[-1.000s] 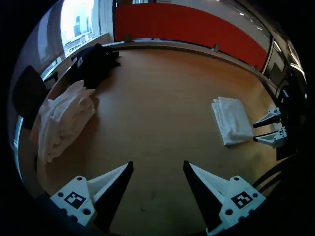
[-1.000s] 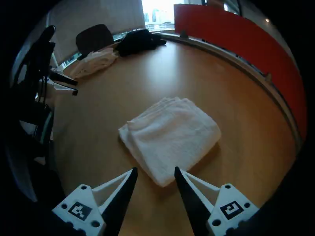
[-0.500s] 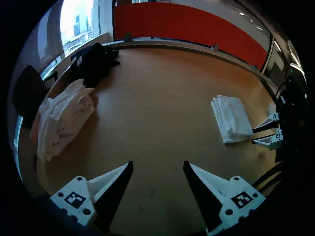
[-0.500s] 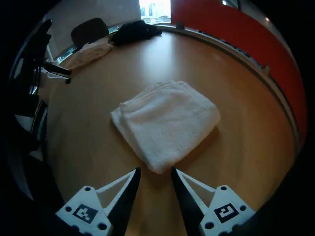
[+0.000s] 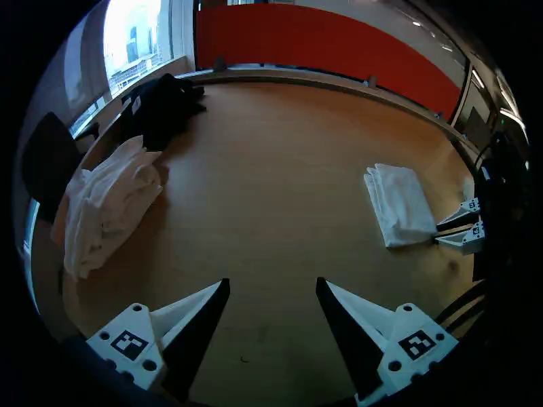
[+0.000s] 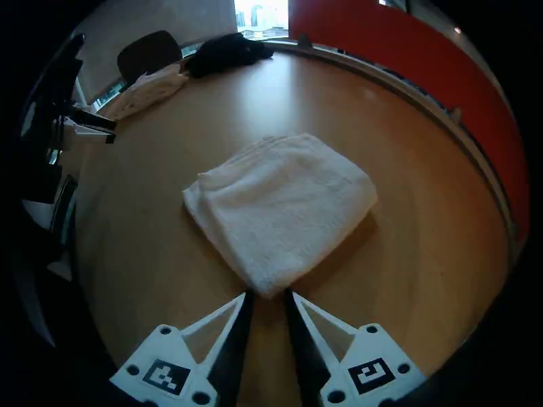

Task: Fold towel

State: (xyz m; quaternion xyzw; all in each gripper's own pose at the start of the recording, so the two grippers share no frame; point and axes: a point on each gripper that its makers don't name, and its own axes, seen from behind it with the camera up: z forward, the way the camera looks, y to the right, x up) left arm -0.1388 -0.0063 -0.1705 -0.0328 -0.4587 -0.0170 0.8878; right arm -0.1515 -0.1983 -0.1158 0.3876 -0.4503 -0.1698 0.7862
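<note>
A broad wooden table (image 5: 271, 169) ran back to a red panel (image 5: 319, 47) along its far edge, with a bright window (image 5: 132, 41) at the far left corner. In the left gripper view, a black garment (image 5: 159, 108) lay near that corner, and a loose heap of white cloths (image 5: 108, 203) sat just in front of it beside a dark chair (image 5: 44, 163), all well apart from the folded towel (image 5: 400, 203) on the right side of the table. Nothing lay between the towel and the grippers. The left gripper (image 5: 271, 281) hung over bare wood with its jaws spread wide and nothing in them. The right gripper (image 6: 268, 294) sat at the towel's near corner, its jaws set to a narrow slot with the tip of that corner between them. Whether the fingers actually pressed on the cloth could not be made out. The person holding the tools was lost in the dark edges of both views, and the far part of the room was too dim to read.
</note>
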